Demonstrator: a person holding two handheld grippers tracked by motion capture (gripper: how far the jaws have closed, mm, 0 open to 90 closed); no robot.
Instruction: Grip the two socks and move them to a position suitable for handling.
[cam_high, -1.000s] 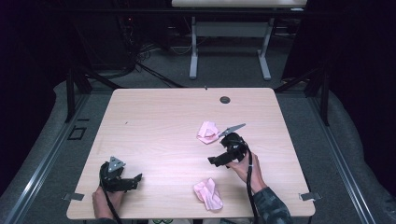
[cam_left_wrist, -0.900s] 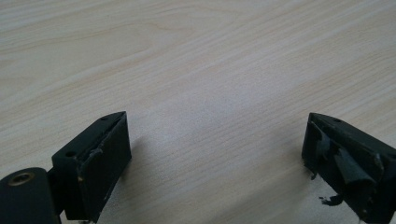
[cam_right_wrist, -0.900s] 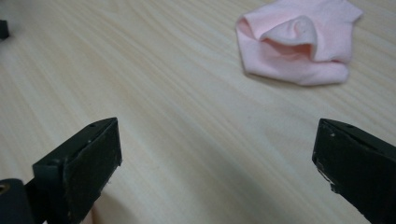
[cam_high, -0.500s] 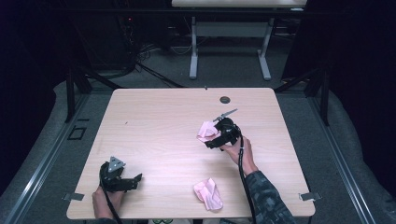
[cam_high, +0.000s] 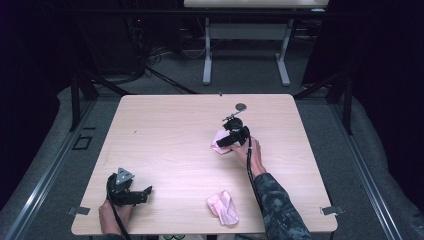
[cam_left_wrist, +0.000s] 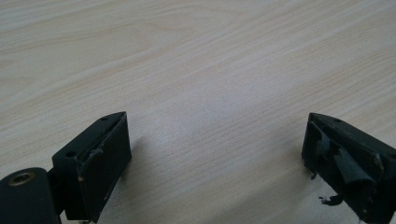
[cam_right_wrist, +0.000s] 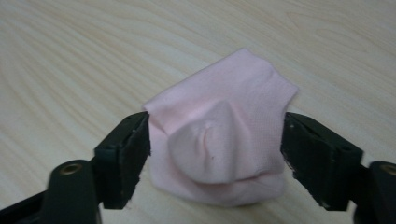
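Observation:
A pink sock (cam_high: 218, 148) lies right of the middle of the wooden table (cam_high: 165, 125). My right gripper (cam_high: 223, 143) reaches down on it from the near right. In the right gripper view its jaws have just been closing and my right gripper (cam_right_wrist: 217, 149) has the bunched pink sock (cam_right_wrist: 224, 107) between its pads, which touch both of its sides. A second pink sock (cam_high: 223, 208) lies near the front edge. My left gripper (cam_high: 144, 192) rests at the front left, pointing right. In the left gripper view my left gripper (cam_left_wrist: 215, 158) is open over bare wood.
A small dark round disc (cam_high: 241, 106) lies near the table's far edge, beyond the right gripper. A cable trails from each gripper toward the person's forearms. Dark floor, metal frame rails and another table's legs (cam_high: 207, 55) surround the table.
My right gripper has travelled away from the person and to the left, onto the far pink sock, and its jaws have narrowed around it. The left gripper has stayed put.

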